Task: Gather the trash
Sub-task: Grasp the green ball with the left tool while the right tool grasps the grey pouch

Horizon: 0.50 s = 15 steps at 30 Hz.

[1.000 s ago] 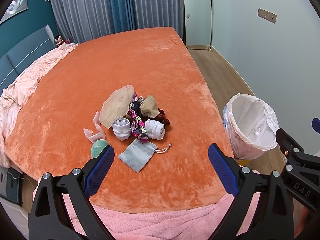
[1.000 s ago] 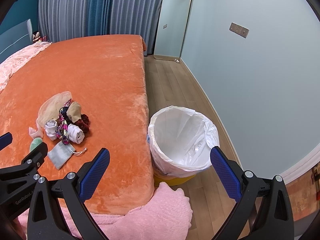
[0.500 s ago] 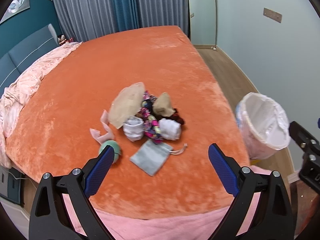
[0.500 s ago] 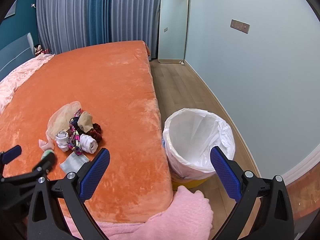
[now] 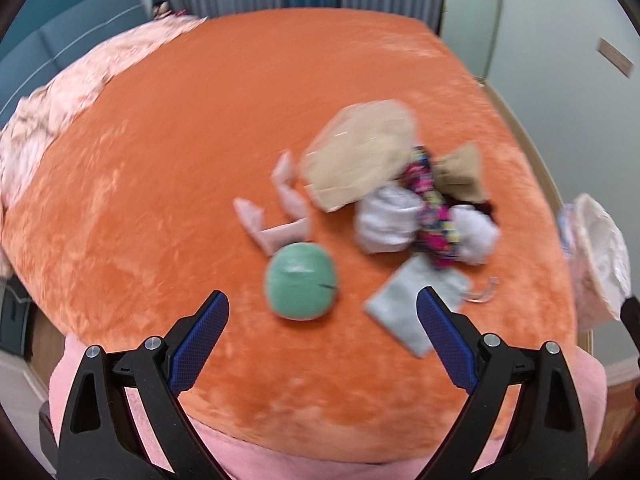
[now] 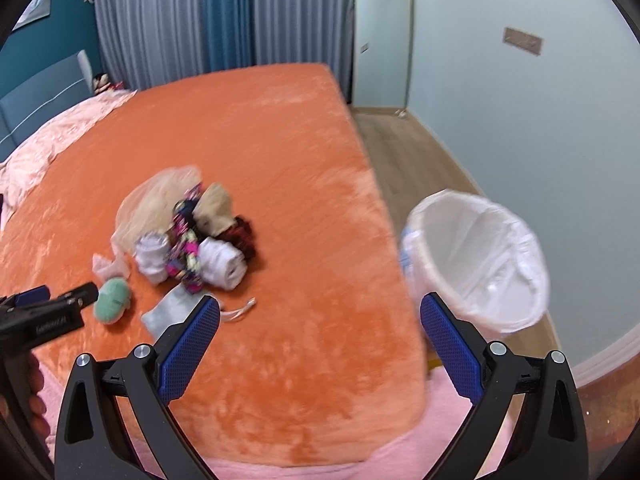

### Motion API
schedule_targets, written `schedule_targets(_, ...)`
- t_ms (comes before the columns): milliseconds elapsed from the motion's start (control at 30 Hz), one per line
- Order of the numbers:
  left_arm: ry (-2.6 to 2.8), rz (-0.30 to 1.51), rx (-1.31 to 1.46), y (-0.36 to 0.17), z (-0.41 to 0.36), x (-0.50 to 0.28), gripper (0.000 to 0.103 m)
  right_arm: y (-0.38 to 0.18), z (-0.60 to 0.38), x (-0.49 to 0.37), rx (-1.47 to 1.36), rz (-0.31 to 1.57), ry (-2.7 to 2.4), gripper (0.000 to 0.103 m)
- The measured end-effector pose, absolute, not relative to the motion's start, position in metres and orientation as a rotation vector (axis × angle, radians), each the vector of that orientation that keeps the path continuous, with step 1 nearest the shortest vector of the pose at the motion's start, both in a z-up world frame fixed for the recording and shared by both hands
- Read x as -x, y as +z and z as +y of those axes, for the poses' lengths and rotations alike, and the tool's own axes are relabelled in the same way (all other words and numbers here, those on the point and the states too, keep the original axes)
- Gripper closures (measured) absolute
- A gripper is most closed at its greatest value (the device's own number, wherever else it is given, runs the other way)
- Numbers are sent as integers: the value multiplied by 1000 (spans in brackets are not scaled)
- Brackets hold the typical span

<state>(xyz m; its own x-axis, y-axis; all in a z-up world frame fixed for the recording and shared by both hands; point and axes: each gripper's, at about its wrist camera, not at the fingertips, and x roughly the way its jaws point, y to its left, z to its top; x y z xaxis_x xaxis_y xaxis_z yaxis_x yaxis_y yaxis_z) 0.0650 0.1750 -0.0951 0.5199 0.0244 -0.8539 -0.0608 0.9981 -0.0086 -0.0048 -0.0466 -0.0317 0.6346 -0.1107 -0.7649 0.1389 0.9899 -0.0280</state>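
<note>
A small heap of items lies on the orange bed cover (image 5: 168, 168): a green round object (image 5: 302, 280), pale pink scraps (image 5: 280, 216), a translucent beige bag (image 5: 360, 164), white rolled cloths (image 5: 386, 220), a patterned strip (image 5: 430, 208) and a grey drawstring pouch (image 5: 416, 308). My left gripper (image 5: 322, 340) is open just short of the green object, nothing between its fingers. My right gripper (image 6: 320, 340) is open and empty above the bed's near edge, with the heap (image 6: 192, 232) to its upper left. The bin with a white liner (image 6: 480, 260) stands on the floor to the right.
Pink bedding (image 5: 60, 96) covers the bed's left side, beside a blue headboard (image 6: 44, 92). Grey and blue curtains (image 6: 224, 16) hang behind. Wooden floor (image 6: 400, 148) runs between the bed and a pale wall. A pink blanket (image 6: 360, 460) hangs over the near edge.
My left gripper has moved left and closer to the heap, so the green object now sits between its open fingers' line. The right view has swung left toward the bed; the bin shifted right.
</note>
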Motion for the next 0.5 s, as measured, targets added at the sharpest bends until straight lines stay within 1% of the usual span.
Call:
schedule_targets(267, 33, 1079, 169, -131, 212, -90, 13, -82, -13, -29, -76, 984, -49, 7)
schedule_targets(400, 1, 1119, 222, -150, 218, -101, 23, -108, 3, -47, -104, 1035, -4, 9)
schedule_targets(467, -22, 1133, 244, -159, 218, -105, 30, -120, 9, -55, -111, 1067, 5, 16)
schedule_targets(500, -30, 1139, 252, -162, 218, -107, 33, -127, 12, -59, -115, 1083, 11, 17)
